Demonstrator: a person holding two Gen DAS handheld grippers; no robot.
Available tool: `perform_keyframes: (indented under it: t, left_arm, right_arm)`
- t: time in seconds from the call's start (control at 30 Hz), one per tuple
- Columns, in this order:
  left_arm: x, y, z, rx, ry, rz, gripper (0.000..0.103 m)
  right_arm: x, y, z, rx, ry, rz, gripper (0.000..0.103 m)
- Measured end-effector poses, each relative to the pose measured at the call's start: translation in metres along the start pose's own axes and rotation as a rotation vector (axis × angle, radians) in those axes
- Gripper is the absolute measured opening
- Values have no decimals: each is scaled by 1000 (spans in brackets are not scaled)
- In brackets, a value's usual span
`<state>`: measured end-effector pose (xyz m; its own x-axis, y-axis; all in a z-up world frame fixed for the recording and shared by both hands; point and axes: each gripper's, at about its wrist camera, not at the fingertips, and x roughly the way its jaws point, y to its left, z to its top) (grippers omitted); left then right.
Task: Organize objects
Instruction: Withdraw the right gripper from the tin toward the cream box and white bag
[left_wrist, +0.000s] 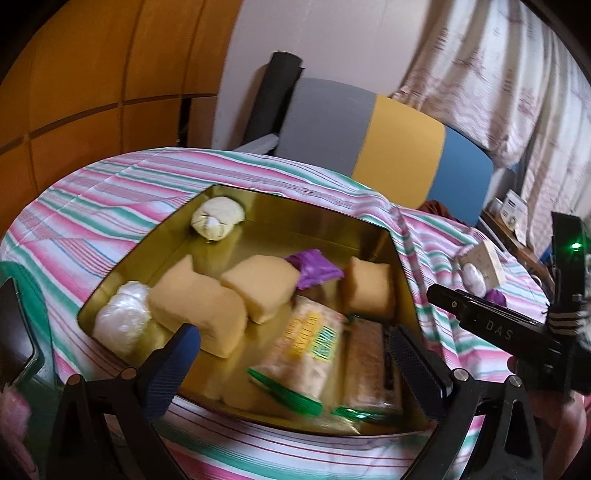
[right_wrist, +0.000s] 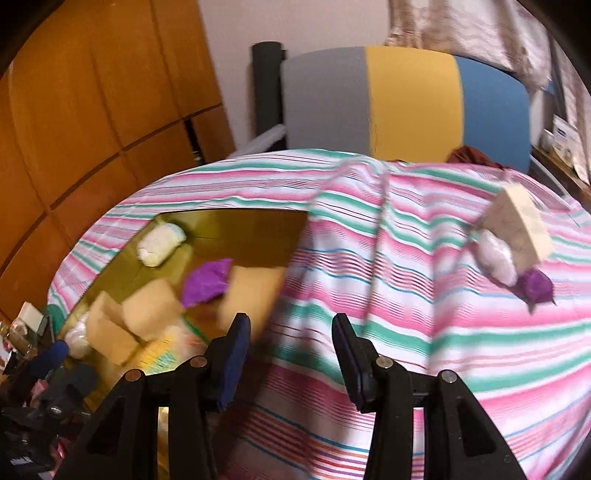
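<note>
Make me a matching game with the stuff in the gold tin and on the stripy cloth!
Things:
1. purple wrapper
2. round white bundle
3. beige block
4. noodle packet

Places:
A. out on the striped cloth, right of the tin
B. alone in the tin's far corner
C. between two tan sponges
D. at the tin's near edge, green-trimmed

Pairs: 1-C, 2-B, 3-A, 4-D

The gold metal tin (left_wrist: 122, 275) holds three tan foam blocks (left_wrist: 197, 304), two white wrapped bundles (left_wrist: 218, 218), one purple crumpled bag (left_wrist: 314, 269) and two clear snack packets (left_wrist: 306, 354). Far right on the striped cloth (right_wrist: 369, 258) lie one cream box (right_wrist: 517, 229), one white ball (right_wrist: 496, 256) and one purple wad (right_wrist: 537, 290).
</note>
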<state>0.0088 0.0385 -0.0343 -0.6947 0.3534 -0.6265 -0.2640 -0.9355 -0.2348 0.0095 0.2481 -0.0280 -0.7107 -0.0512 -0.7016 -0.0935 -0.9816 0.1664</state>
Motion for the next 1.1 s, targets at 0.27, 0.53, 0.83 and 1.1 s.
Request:
perform_keyframes:
  t: [0.27,0.53,0.83,1.1]
  left_arm:
    - [-1,-36,-11,90,33,-80,103]
    - [-1,-77,-21,167,64,-160,103]
    - [2,-97,-29,204,90,-157,103]
    - [5,-104,-34,230,111,-138,103]
  right_arm:
    - [-6,-71,-21,84,34,-116,46]
    - [-24,-157,0,177,-44,-245,57]
    - [-21,-232,60,258,-140,-269,61]
    - [20,-267,78,358,-69,-99,63]
